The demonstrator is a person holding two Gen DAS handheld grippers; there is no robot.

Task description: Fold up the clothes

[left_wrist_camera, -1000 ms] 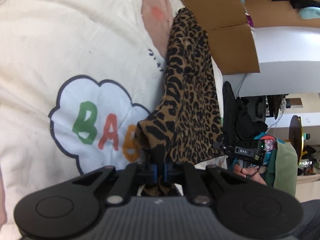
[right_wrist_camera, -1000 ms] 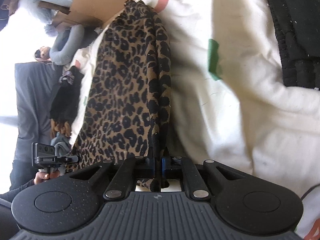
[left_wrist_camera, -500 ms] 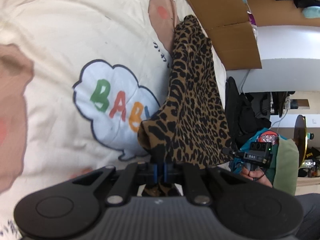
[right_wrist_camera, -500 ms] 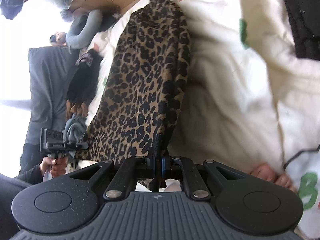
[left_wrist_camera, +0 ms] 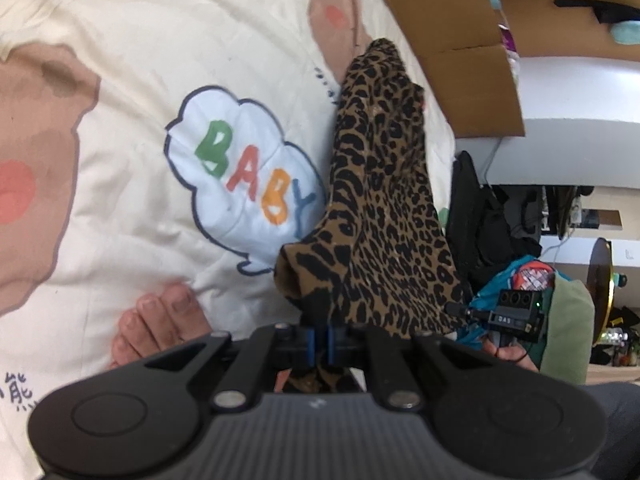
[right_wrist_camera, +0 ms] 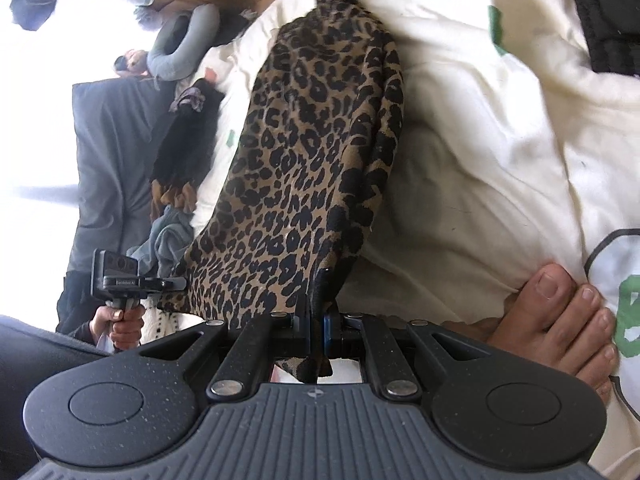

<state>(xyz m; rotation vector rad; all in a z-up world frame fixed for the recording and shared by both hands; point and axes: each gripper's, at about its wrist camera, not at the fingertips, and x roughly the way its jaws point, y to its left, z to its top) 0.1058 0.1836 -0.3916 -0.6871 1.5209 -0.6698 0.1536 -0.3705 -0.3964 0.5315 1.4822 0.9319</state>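
A leopard-print garment (left_wrist_camera: pixel 384 208) hangs stretched between my two grippers above a cream blanket (left_wrist_camera: pixel 120 112) with a "BABY" cloud print. My left gripper (left_wrist_camera: pixel 320 340) is shut on one corner of the garment. My right gripper (right_wrist_camera: pixel 316 328) is shut on another corner of the same garment (right_wrist_camera: pixel 304 168). The cloth's far end rests on the blanket near a cardboard box. In each view the other gripper shows beyond the cloth: the right one (left_wrist_camera: pixel 516 316) and the left one (right_wrist_camera: pixel 120 280).
Bare toes (left_wrist_camera: pixel 160 328) press on the blanket close to my left gripper, and they also show in the right wrist view (right_wrist_camera: pixel 568 320). A cardboard box (left_wrist_camera: pixel 452 40) stands at the far edge. Dark clothes (right_wrist_camera: pixel 184 136) and a black garment (right_wrist_camera: pixel 608 16) lie around.
Both grippers have pulled back toward the person with the garment, dragging it over the blanket. The BABY print and the toes have come into view.
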